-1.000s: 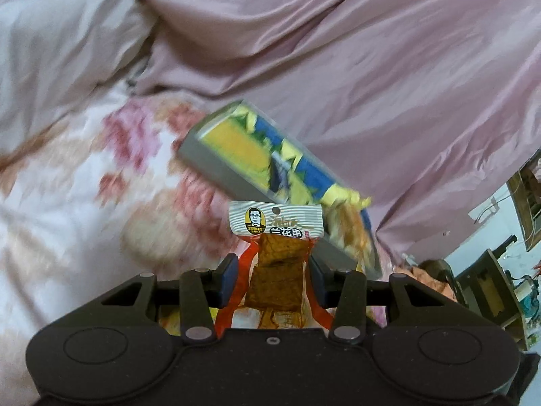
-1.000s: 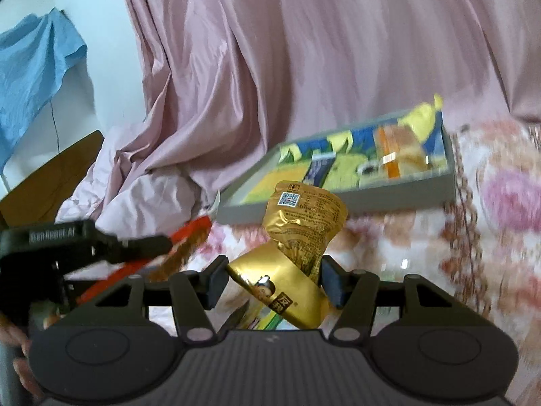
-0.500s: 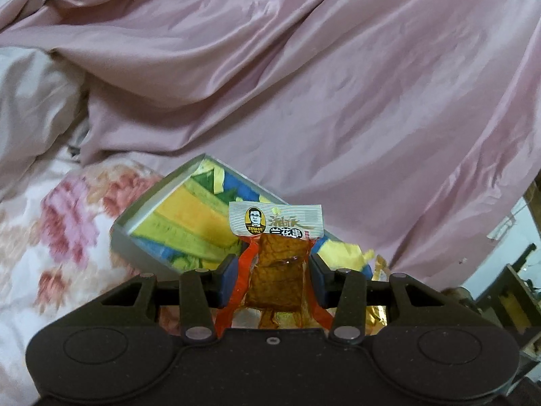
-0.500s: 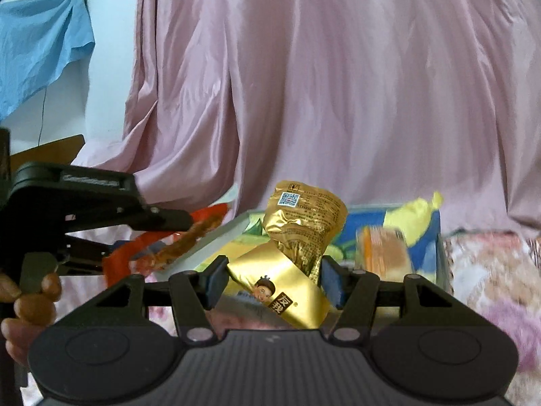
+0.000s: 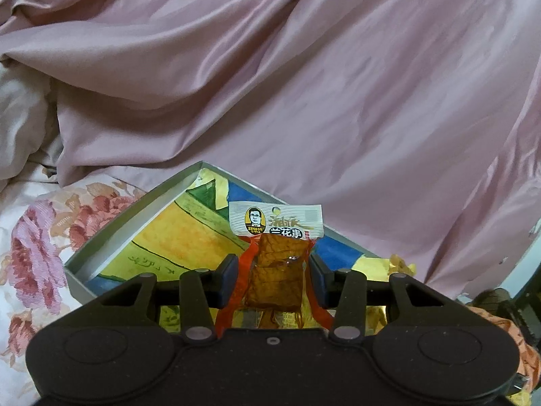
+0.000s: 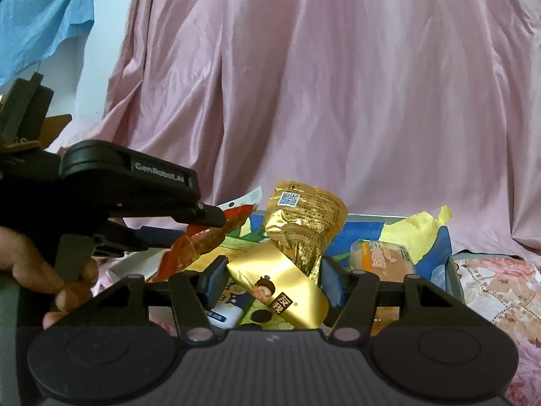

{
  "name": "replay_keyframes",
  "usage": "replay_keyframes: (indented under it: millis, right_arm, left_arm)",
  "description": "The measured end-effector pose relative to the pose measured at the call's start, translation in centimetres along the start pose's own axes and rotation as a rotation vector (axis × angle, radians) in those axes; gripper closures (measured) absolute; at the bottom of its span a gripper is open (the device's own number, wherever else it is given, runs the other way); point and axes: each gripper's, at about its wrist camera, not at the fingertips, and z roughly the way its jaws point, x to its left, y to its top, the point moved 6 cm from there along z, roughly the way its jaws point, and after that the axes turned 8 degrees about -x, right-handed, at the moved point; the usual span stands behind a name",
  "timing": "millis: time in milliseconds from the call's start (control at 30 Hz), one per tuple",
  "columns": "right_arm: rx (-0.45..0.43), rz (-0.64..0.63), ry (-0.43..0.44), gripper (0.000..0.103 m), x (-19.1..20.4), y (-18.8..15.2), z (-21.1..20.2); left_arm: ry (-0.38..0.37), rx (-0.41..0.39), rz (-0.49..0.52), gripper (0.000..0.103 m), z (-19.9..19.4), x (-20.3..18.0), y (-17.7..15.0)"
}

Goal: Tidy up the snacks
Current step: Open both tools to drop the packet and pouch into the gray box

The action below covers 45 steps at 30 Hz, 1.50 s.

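hidden, cropped and unreadable parts

in the left wrist view the lower end of the red snack packet (image 5: 275, 272) drops behind the black body of the left gripper (image 5: 274, 275), which also covers the near side of the grey box (image 5: 135, 216); at the lower right edge, orange and dark shapes (image 5: 497, 308) are cropped and too dim to identify. in the right wrist view the gold packet's (image 6: 294, 260) bottom end sinks behind the right gripper (image 6: 272, 279), a blue-and-white packet (image 6: 225, 313) beneath it shows only a corner, the wrapped orange snack (image 6: 380, 258) has print too blurred to read, and the hand (image 6: 50, 275) at lower left is cut by the frame edge.
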Motion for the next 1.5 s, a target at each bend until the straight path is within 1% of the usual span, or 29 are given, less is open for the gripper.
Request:
replay_keyframes:
  millis: [233,533,667,733,800,867,900,933,1000,1067,1133,1233,1333,1500]
  right_arm:
    - [0.031,0.003,-0.015,0.040,-0.5,-0.7,0.9]
    - [0.041,-0.033,-0.017,0.039,-0.2,-1.0,1.1]
    - [0.042,-0.048,-0.022,0.036,-0.1,-1.0,1.1]
    - [0.039,-0.052,-0.022,0.035,0.0,-1.0,1.1]
    - [0.034,-0.055,-0.020,0.033,0.1,-0.9,1.0]
    - [0.027,-0.059,-0.019,0.025,0.1,-0.9,0.8]
    - [0.021,-0.060,-0.017,0.024,0.1,-0.8,0.7]
    - [0.013,-0.063,-0.016,0.022,0.2,-0.7,0.6]
    - [0.001,-0.077,-0.014,0.020,0.4,-0.5,0.4]
    - [-0.013,-0.093,-0.019,0.015,0.6,-0.4,0.2]
    - [-0.022,-0.098,-0.023,0.013,0.7,-0.2,0.0]
    - [-0.037,-0.086,-0.002,0.009,0.8,0.1,-0.3]
    - [-0.067,-0.079,0.015,0.005,1.1,0.5,-0.9]
    - [-0.101,-0.065,0.029,0.002,1.3,1.2,-1.8]
  left_arm:
    - [0.034,0.010,0.012,0.056,1.5,0.0,-0.8]
    - [0.059,0.005,0.041,0.054,2.3,-0.1,-1.1]
    - [0.063,0.002,0.047,0.046,2.1,-0.2,-1.2]
    - [0.066,-0.013,0.050,0.043,1.9,-0.1,-1.1]
    - [0.078,-0.035,0.036,0.029,1.7,0.0,-0.8]
    - [0.088,-0.052,0.045,0.022,1.2,0.0,-0.6]
    - [0.089,-0.059,0.049,0.018,1.0,0.0,-0.4]
    - [0.088,-0.064,0.051,0.017,0.7,0.0,-0.3]
    - [0.093,-0.075,0.056,0.008,0.2,-0.1,-0.1]
    - [0.098,-0.089,0.062,0.005,-0.3,-0.1,0.2]
    - [0.094,-0.093,0.069,0.004,-0.9,-0.1,0.4]
    - [0.096,-0.101,0.077,0.001,-1.7,-0.1,0.7]
    - [0.095,-0.111,0.083,0.001,-2.5,0.0,0.9]
    - [0.098,-0.134,0.107,0.001,-4.2,0.2,1.2]
